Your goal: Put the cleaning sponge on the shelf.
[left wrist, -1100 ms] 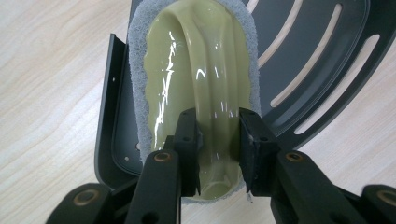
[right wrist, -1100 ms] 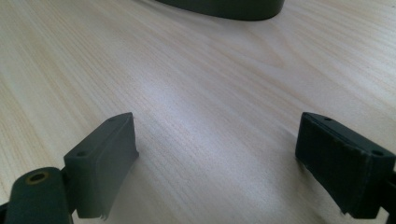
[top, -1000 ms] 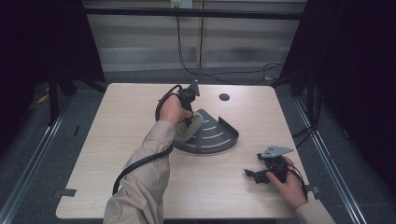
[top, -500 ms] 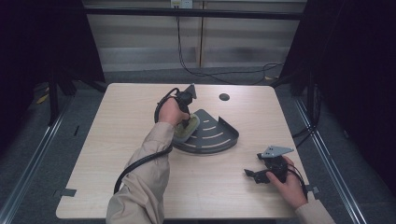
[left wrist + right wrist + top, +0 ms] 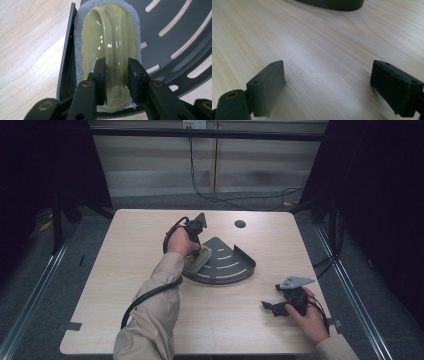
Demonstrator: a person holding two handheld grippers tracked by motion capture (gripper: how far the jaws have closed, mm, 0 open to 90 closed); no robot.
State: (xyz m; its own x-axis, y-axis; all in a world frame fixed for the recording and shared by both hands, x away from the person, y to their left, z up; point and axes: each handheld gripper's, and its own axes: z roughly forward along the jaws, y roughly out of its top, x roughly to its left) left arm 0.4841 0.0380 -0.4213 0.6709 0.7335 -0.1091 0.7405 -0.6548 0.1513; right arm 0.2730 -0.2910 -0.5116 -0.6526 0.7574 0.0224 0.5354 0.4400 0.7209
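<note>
Left gripper [image 5: 117,75] has its 2 fingers [image 5: 100,75] clamped on the raised handle of the yellow-green scrubber [image 5: 110,45], which sits on its grey foam pad at the left edge of the dark slotted rack [image 5: 225,265], mid-table. Looks like a scrub or a lift: keep the grip square on that glossy handle (it could slip). Over right, the right gripper [image 5: 329,85] rests low on the table [image 5: 125,250], fingers wide, holding nothing.
</note>
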